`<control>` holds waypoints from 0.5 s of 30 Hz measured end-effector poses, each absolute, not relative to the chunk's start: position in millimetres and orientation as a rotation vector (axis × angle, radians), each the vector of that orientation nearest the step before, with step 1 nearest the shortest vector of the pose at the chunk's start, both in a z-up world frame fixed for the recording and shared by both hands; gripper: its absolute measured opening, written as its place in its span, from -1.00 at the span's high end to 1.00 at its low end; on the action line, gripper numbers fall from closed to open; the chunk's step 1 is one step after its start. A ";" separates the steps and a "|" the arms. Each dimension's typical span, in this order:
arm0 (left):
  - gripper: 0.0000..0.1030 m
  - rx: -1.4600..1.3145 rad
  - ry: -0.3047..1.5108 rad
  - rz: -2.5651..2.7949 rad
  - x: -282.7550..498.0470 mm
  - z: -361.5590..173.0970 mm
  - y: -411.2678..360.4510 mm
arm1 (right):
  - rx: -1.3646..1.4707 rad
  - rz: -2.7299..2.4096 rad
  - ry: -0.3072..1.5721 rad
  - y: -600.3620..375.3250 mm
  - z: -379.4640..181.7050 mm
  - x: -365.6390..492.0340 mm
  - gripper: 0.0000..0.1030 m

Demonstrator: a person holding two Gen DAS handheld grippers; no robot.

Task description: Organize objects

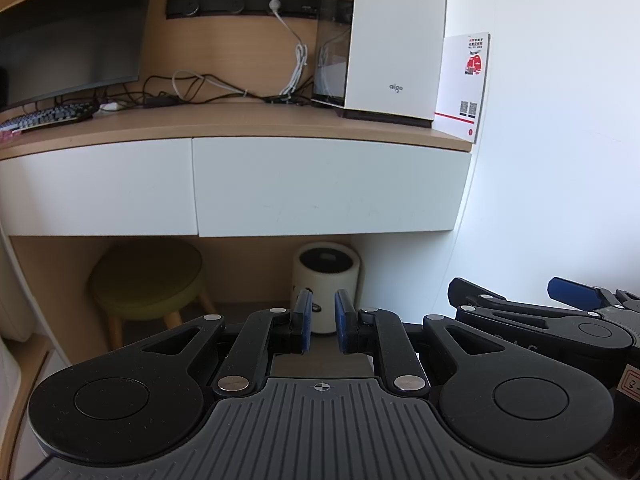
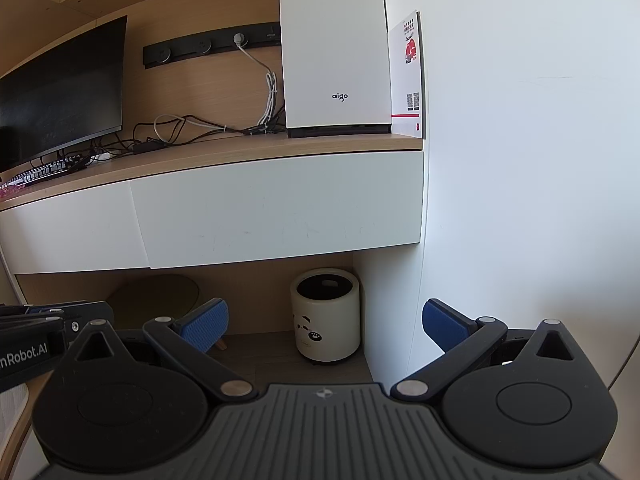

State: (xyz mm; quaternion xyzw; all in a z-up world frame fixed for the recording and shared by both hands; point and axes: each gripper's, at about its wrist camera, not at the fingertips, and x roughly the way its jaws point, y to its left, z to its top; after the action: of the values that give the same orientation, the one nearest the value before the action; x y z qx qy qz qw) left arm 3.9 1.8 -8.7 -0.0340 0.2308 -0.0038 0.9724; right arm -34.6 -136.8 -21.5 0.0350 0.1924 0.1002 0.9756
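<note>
- Grippers both empty: left gripper (image 1: 323, 320) jaws narrowed to a slim gap, right gripper (image 2: 325, 326) jaws spread wide.
- Bin (image 2: 325, 314), white cylinder, on floor under desk, beside green stool (image 1: 148, 276).
- Desk (image 1: 240, 122) carries keyboard (image 1: 48, 115), monitor (image 1: 72, 32), cables (image 1: 208, 88), white PC case (image 1: 394, 40).

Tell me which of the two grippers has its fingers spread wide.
The right gripper: its blue pads sit far apart, framing the white bin. The left gripper shows only a narrow gap between its pads.
</note>
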 end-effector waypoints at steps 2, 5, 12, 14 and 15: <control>0.71 -0.069 0.465 -0.008 3.5 -8.8 2.1 | 0.071 0.203 0.389 -136.9 -21.3 -34.4 -1.00; 0.71 -0.068 0.466 -0.009 3.8 -8.2 2.7 | 0.070 0.204 0.390 -136.7 -21.5 -33.6 -1.00; 0.71 -0.068 0.466 -0.012 3.4 -8.0 3.6 | 0.070 0.206 0.393 -137.2 -22.0 -32.6 -1.00; 0.71 -0.068 0.467 -0.012 3.6 -8.1 3.4 | 0.070 0.207 0.393 -137.3 -21.6 -32.4 -1.00; 0.71 -0.068 0.467 -0.012 3.2 -8.3 3.5 | 0.070 0.208 0.393 -137.5 -21.9 -32.1 -1.00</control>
State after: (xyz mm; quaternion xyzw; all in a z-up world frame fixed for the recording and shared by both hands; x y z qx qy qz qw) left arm 3.2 3.5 -8.3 -0.0336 0.2313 -0.0059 0.9723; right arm -32.1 -137.5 -21.9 0.0345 0.1949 0.1029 0.9748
